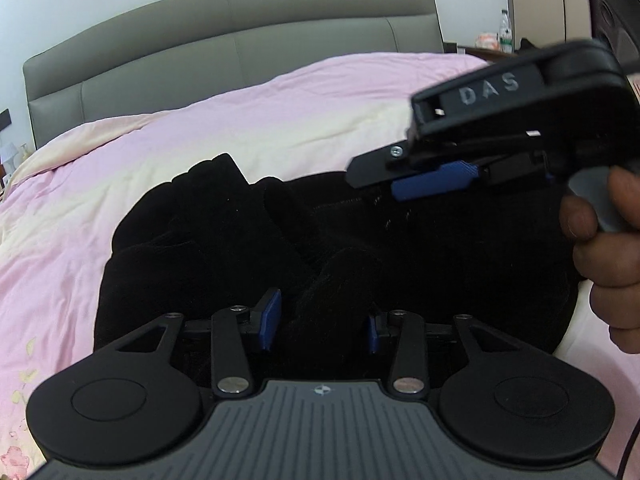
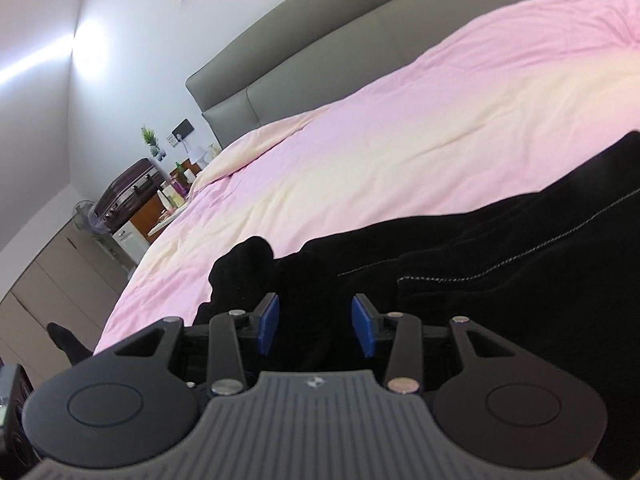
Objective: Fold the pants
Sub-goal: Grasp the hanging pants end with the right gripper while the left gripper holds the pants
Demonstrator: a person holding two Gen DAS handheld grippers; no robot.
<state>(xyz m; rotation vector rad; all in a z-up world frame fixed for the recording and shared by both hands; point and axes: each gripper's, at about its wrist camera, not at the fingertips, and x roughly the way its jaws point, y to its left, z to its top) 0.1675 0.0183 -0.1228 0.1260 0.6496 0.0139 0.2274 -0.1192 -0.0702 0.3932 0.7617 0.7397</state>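
The left hand-held gripper (image 1: 324, 322) has its blue pads spread, with a ridge of the black pants (image 1: 224, 240) rising between them; the pads do not visibly press on the cloth, so it looks poised around the bunch, not pinching it. The right hand-held gripper (image 2: 316, 322) is likewise spread, black fabric lying in the gap and just ahead of its fingers. In the left wrist view the right hand-held gripper (image 1: 384, 184) comes in from the upper right, held in the person's hand (image 1: 600, 256), its tip over the far edge of the garment near a line of pale stitching; from this side its opening cannot be judged.

Outward from both tools, the pants lie in a crumpled heap directly in front, with lumps and overlapping layers and no flat, aligned legs. Beyond and around them spreads the pink duvet (image 2: 400, 148) of the bed, and further off stands the grey headboard (image 1: 224, 40).

As a judgement, folding has barely begun: no neat fold is visible, and the cloth needs spreading flat, the legs laid together, then folding over.
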